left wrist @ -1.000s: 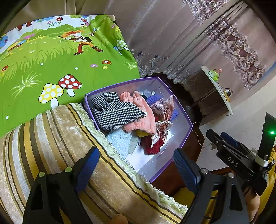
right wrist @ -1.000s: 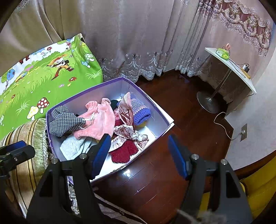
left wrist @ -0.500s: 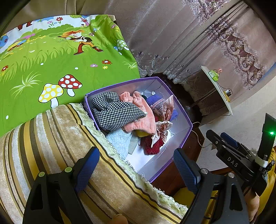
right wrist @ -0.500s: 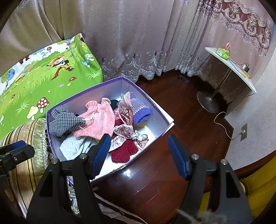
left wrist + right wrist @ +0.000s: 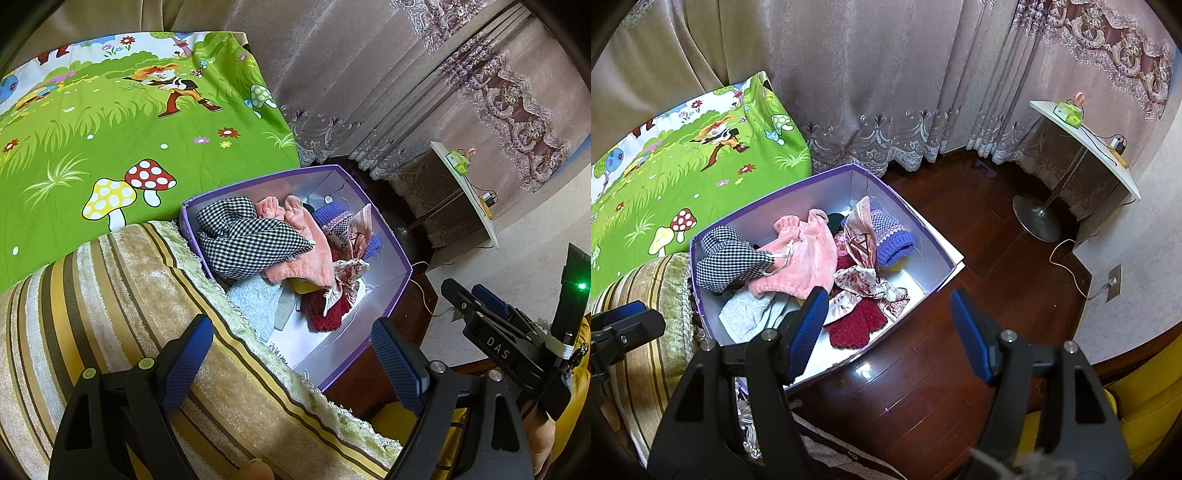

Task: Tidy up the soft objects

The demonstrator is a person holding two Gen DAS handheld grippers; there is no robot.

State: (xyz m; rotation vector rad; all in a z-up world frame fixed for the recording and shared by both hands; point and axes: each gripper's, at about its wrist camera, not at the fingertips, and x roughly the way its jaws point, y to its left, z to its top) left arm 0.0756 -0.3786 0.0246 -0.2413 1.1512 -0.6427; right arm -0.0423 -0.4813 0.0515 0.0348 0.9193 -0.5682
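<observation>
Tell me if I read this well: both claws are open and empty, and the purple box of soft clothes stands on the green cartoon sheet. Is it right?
Not quite. The purple box stands on the dark wooden floor, beside the green cartoon sheet, as the right wrist view shows. The left claw and right claw are indeed open and empty.

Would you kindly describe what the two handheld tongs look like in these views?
Both the left tongs and the right tongs have black plastic frames with triangular cut-outs and blue cross-hatched pads. The left's pivots are green-capped, the right's are silver screws. Seen from the left camera, the right tongs bear white "DAS" lettering and a green light.
</observation>
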